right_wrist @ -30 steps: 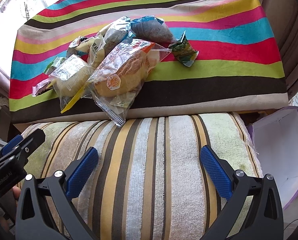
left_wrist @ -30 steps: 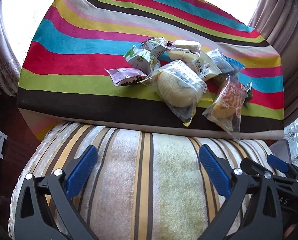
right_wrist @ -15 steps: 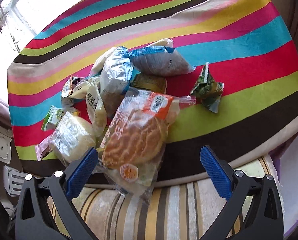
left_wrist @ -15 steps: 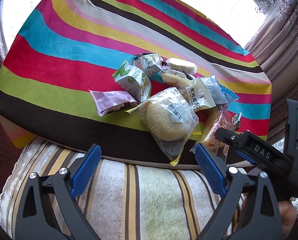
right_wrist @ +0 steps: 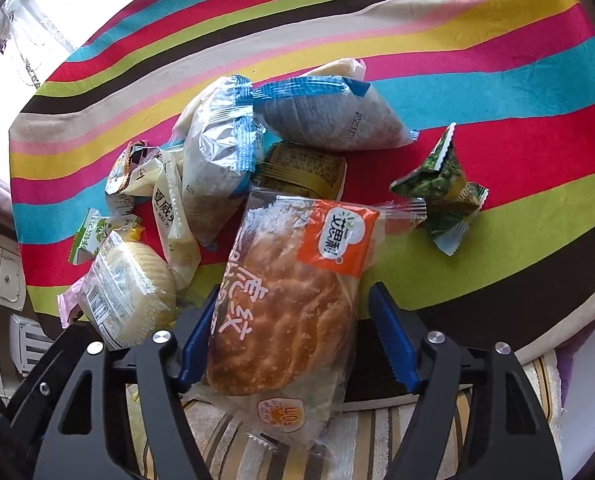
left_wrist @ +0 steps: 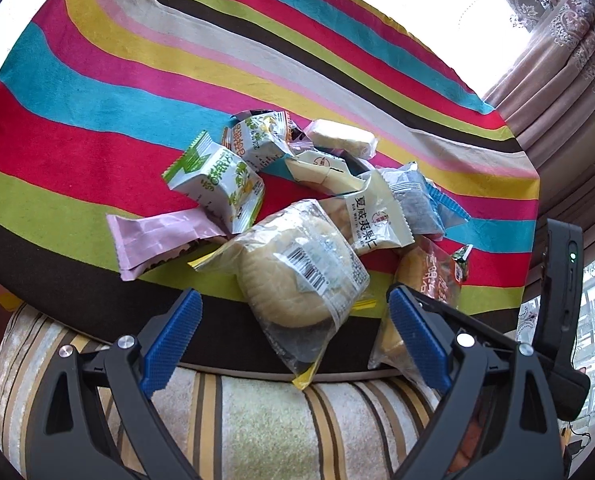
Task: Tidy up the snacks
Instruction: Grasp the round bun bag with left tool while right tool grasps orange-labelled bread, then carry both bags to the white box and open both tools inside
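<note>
Striped in bright colours, the tablecloth (right_wrist: 497,60) carries the snack heap at its near edge, and both grippers have moved in over it. Right gripper (right_wrist: 289,336) — jaws just closing — straddles the clear-wrapped, orange-labelled brown bread packet (right_wrist: 281,320), left pad touching, right pad apart: a first pick, likely. Left gripper (left_wrist: 293,340) gapes empty around the round pale bun in its clear bag (left_wrist: 297,276).

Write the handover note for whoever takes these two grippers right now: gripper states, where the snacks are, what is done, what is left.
Left gripper: open, poised over the round pale cake pack, not gripping.
Right gripper: jaws have just been closing around the brown bread pack; right pad not yet touching.
All snacks lie heaped on the striped cloth; the green packet lies apart.
Done: nothing sorted.
Left: everything.
</note>
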Demonstrator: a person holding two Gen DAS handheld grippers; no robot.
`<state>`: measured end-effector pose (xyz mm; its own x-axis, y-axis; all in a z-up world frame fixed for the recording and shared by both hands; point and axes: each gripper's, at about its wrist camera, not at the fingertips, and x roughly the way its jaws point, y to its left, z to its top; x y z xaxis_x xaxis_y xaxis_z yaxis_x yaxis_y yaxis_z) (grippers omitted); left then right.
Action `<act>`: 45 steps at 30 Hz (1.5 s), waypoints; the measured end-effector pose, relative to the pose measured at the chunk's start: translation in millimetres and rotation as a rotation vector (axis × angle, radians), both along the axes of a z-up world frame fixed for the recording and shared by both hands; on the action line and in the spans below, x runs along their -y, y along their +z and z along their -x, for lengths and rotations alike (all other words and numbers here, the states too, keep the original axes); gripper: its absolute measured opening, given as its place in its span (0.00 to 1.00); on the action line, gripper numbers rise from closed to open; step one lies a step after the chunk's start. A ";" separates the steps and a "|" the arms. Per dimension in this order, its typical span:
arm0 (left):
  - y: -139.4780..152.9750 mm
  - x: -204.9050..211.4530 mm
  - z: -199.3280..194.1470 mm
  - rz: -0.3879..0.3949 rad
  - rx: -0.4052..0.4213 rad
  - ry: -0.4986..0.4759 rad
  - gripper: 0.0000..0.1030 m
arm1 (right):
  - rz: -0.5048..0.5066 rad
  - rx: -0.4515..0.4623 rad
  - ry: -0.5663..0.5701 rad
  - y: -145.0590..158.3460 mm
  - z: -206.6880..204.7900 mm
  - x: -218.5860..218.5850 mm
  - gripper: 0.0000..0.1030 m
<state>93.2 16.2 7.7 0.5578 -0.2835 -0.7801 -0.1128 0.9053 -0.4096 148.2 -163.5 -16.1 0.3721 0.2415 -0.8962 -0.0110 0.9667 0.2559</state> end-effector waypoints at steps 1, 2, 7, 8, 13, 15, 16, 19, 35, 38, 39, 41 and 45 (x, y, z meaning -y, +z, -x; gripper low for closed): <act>-1.4 1.6 -2.8 -0.002 -0.008 0.004 0.92 | -0.014 -0.003 0.007 0.0 0.3 5.1 0.57; -2.3 3.8 -5.3 -0.006 -0.017 0.008 0.92 | -0.029 -0.006 0.015 1.4 3.4 9.0 0.56; -12.9 18.0 -23.7 -0.068 -0.086 0.023 0.92 | -0.062 0.001 0.047 4.3 15.5 29.0 0.48; -15.6 22.0 -27.6 -0.088 -0.102 0.023 0.92 | -0.068 0.002 0.051 5.6 17.7 32.0 0.48; -21.1 36.3 -37.5 -0.177 -0.130 0.030 0.68 | -0.104 0.022 0.079 13.6 34.3 45.8 0.45; -18.1 41.6 -36.4 -0.210 -0.122 0.028 0.63 | -0.124 0.034 0.084 16.9 40.8 53.2 0.45; -17.1 42.8 -34.9 -0.219 -0.117 0.030 0.61 | -0.133 0.036 0.084 18.1 41.8 55.5 0.45; -13.0 43.3 -28.5 -0.237 -0.107 0.044 0.58 | -0.158 0.048 0.083 22.3 52.9 73.3 0.44; 25.7 101.1 16.4 -0.377 0.021 -0.041 0.56 | -0.237 0.093 0.025 42.7 74.7 114.5 0.44; 29.9 115.6 20.3 -0.390 0.036 -0.065 0.56 | -0.253 0.110 0.012 48.4 79.9 124.8 0.44; 31.7 120.2 22.4 -0.394 0.043 -0.075 0.56 | -0.258 0.116 0.004 50.4 82.3 129.6 0.44; 34.4 129.6 26.9 -0.398 0.056 -0.096 0.56 | -0.260 0.125 -0.012 52.8 87.2 140.8 0.44; 39.0 149.3 32.8 -0.404 0.075 -0.137 0.55 | -0.272 0.141 -0.049 56.3 97.4 163.1 0.44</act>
